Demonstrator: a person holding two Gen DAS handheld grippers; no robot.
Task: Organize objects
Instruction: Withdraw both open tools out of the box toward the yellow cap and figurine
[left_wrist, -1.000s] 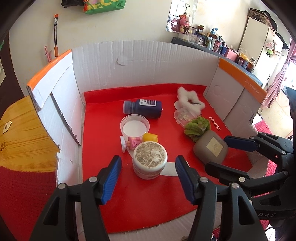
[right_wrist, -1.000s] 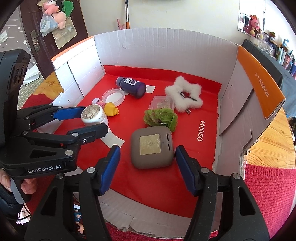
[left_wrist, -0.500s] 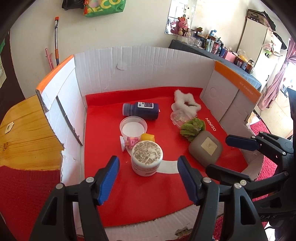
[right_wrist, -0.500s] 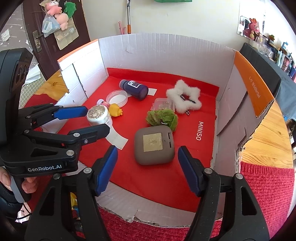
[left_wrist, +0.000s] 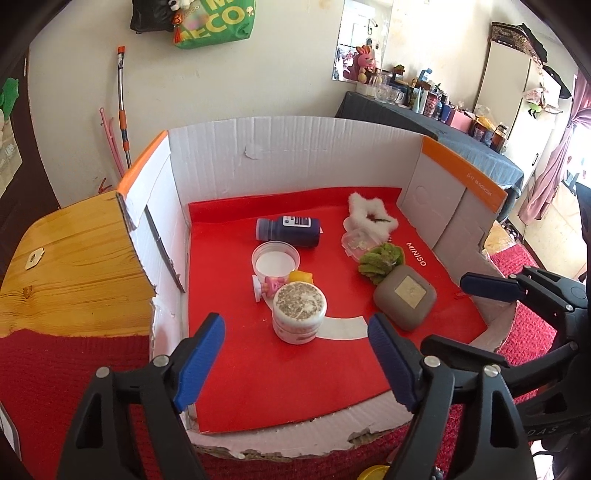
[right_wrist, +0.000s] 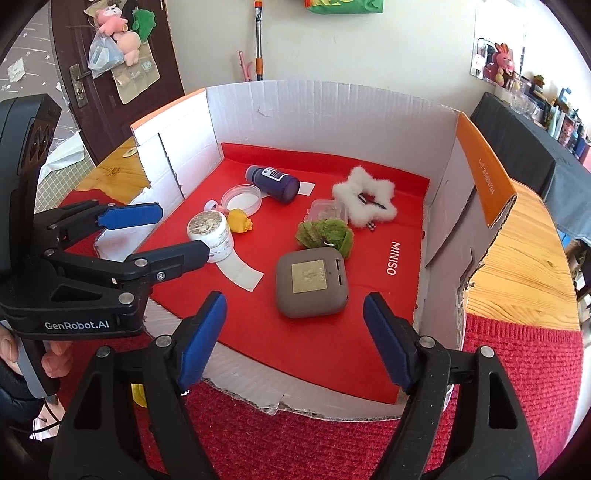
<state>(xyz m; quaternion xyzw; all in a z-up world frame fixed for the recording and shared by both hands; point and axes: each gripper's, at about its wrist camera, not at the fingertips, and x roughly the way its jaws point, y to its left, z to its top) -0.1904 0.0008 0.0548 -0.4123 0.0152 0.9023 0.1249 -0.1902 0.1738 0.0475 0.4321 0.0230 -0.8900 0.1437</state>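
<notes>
Left wrist: left gripper (left_wrist: 295, 363) jaws opening, empty, short of the cream jar (left_wrist: 299, 312) in the cardboard box (left_wrist: 295, 162) | Right wrist: right gripper (right_wrist: 293, 341) opening, empty, before the grey case (right_wrist: 312, 282); items scattered, sorting seemingly unstarted.

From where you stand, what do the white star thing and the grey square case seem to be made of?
The white star looks like fluffy faux fur: soft, fuzzy edges. The grey square case looks like matte plastic or silicone: smooth, rounded corners, no shine; which one is unclear.

Both tongs, left (left_wrist: 295, 365) and right (right_wrist: 293, 341), are opening wider, empty
</notes>
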